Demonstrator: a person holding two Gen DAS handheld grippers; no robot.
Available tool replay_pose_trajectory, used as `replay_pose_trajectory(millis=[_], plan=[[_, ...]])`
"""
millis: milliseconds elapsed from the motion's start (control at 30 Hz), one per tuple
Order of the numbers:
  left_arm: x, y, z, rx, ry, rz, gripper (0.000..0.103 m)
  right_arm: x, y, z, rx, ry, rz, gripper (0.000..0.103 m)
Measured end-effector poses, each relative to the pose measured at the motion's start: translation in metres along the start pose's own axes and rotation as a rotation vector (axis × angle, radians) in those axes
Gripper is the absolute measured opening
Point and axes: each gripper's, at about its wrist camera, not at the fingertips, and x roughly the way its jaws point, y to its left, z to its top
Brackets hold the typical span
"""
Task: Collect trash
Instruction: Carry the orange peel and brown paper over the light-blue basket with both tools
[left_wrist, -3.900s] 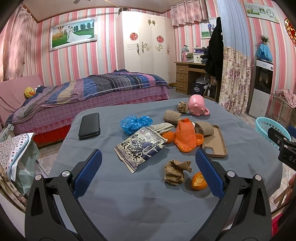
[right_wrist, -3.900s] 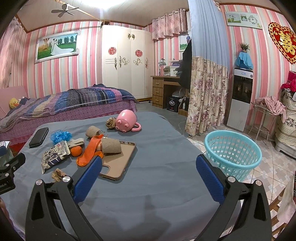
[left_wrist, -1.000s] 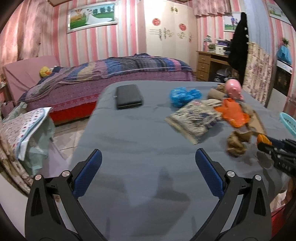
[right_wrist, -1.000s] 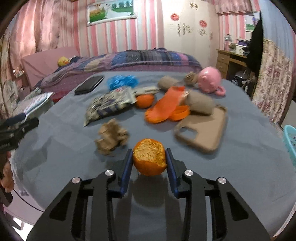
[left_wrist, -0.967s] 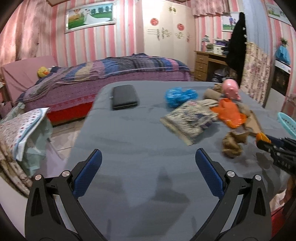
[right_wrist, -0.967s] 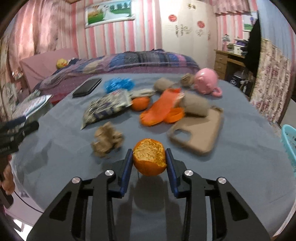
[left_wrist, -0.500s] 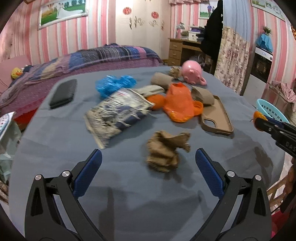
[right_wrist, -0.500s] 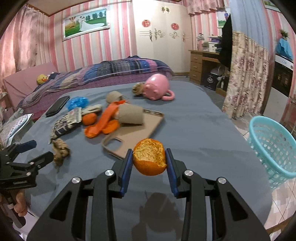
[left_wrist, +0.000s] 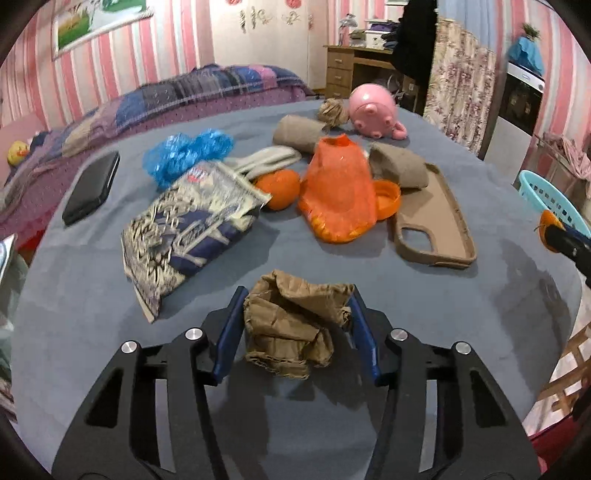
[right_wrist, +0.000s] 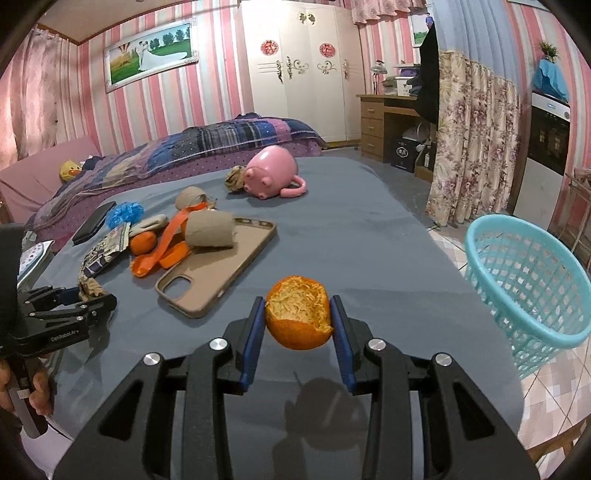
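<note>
Left tool (left_wrist: 295, 325) pinches crumpled brown paper (left_wrist: 291, 328) (jaws just closing).

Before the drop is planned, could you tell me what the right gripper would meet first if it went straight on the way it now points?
Probably the bare grey tablecloth: the right gripper, holding the orange peel, points down at it, left of the turquoise basket.

A pink pig mug (right_wrist: 271, 171) lies on its side at upper center, a brown phone case (right_wrist: 218, 267) left of center, a black wallet (left_wrist: 90, 188) at far left.
</note>
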Motion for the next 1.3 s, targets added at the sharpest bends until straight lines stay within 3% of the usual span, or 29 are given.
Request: replay_pose_trajectory(millis=[300, 533, 767, 1000, 1300], plan=[[-0.019, -0.037, 0.052, 0.051, -0.117, -0.017, 0.051, -0.020, -0.053, 0.026, 0.065, -0.062, -0.088, 0.036], [-0.021, -0.090, 0.103, 0.058, -0.193, -0.101, 0.051, -0.035, -0.112, 0.049, 0.108, -0.080, -0.186, 0.036], [-0.009, -0.160, 0.130, 0.117, -0.200, -0.192, 0.052, -0.040, -0.159, 0.074, 0.068, -0.088, -0.279, 0.036], [0.009, -0.219, 0.149, 0.156, -0.181, -0.268, 0.052, -0.045, -0.215, 0.061, 0.140, -0.098, -0.341, 0.036], [0.027, -0.281, 0.146, 0.199, -0.164, -0.330, 0.052, -0.049, -0.279, 0.028, 0.269, -0.082, -0.401, 0.036]])
